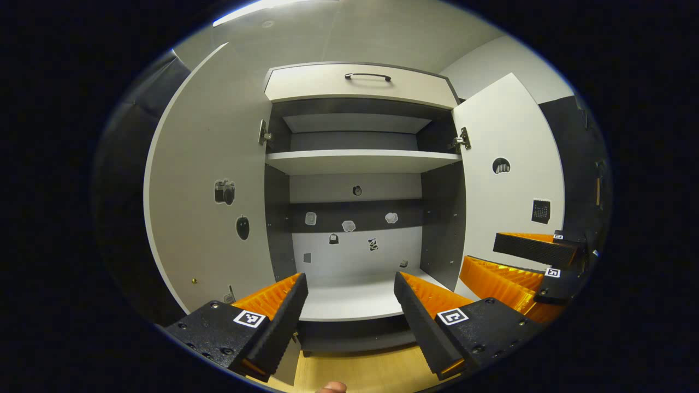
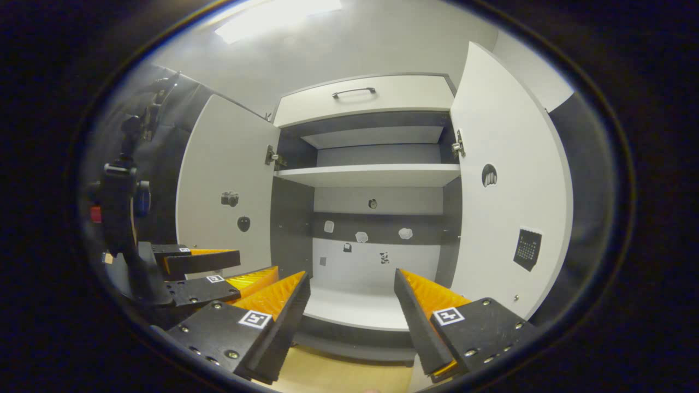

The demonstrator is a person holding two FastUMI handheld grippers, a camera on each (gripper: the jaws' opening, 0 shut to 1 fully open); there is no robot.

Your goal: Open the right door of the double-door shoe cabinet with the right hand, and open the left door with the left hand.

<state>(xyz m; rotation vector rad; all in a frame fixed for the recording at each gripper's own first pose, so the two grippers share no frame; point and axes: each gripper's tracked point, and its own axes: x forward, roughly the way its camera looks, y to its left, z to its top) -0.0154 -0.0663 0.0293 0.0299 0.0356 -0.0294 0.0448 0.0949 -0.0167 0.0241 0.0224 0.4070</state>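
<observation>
Doors are both swung wide on the white double-door shoe cabinet [image 1: 360, 164], so the dark-lined inside is fully in view from both cameras. In the left gripper view the left white flat-panel door [image 1: 210, 185] stands out to the left of the opening and the right white flat-panel door [image 1: 508, 180] to the right, each hanging on a small metal hinge [image 1: 264, 134] near the top.

Left gripper [image 1: 349, 316] sits in front of the cabinet's bottom shelf with its jaws spread apart and nothing between them. Right gripper [image 2: 352, 322] is the same deal in the right gripper view: jaws released, empty, pointing at the open compartment. Neither one touches a door. The right gripper also pops up at the right edge of the left gripper view, just in front of the right door.

Inside, a white horizontal shelf board [image 1: 363, 161] splits the cabinet, and small stickers [image 1: 348, 225] dot the back panel. Above the opening is a white drawer front with a dark curved bar handle [image 1: 367, 76]. Light wooden floor [image 1: 360, 371] shows below the cabinet base.
</observation>
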